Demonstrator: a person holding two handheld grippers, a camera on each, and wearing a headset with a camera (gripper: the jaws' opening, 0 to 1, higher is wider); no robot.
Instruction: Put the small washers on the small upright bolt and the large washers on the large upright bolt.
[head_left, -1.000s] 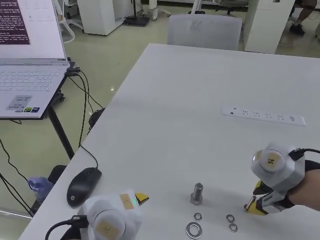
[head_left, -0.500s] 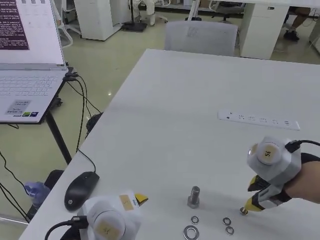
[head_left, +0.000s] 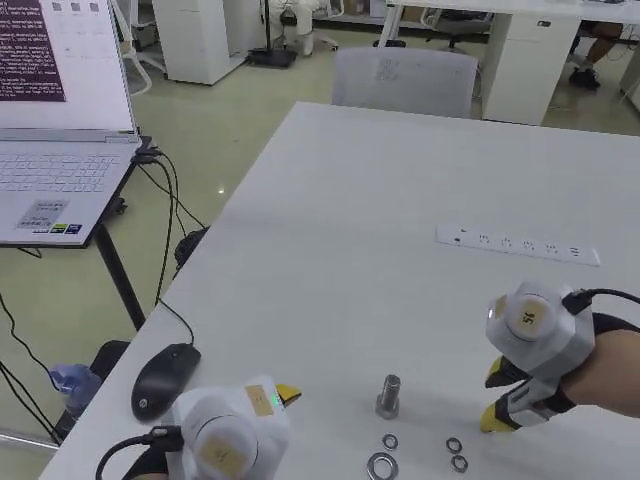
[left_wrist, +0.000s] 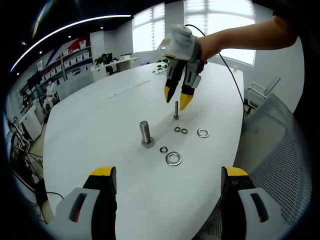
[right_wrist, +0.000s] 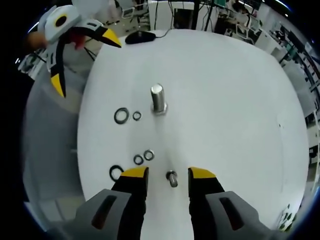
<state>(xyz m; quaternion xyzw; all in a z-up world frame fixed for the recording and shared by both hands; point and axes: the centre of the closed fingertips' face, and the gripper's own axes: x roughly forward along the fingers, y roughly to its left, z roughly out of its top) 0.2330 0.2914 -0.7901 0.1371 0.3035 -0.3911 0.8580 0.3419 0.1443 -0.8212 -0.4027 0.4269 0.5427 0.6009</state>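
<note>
Where the white table (head_left: 350, 220) comes to its near edge, the task's parts are grouped as follows. Large bolt (head_left: 389, 395): upright on its head, at the middle of the group. Small bolt (left_wrist: 176, 110): upright, to the right of the large bolt and well apart from it. Lone small washer (head_left: 390, 441): flat on the table, just on the near side of the large bolt. First large washer (head_left: 382, 465): flat, just beside the lone small washer and nearer the table edge. Pair of small washers (head_left: 457, 453): flat, side by side and almost touching, between the two bolts on the near side. Second large washer (left_wrist: 203, 132): flat, near the pair, on the near side of the small bolt. Right gripper (left_wrist: 176, 98): jaws parted and grasping nothing. Its yellow tips stand to either side of the small bolt with a gap on each side, and in the left gripper view they hang just above the bolt's top. Left gripper (left_wrist: 168, 172): jaws spread wide and empty, held over the near left corner of the table and pointed toward the bolts and washers. Other items: black mouse (head_left: 166, 375) at the table's left edge, white power strip (head_left: 518, 245) on the far right of the table, open laptop (head_left: 60, 150) on a stand to the left, grey chair (head_left: 405, 82) at the far end.
</note>
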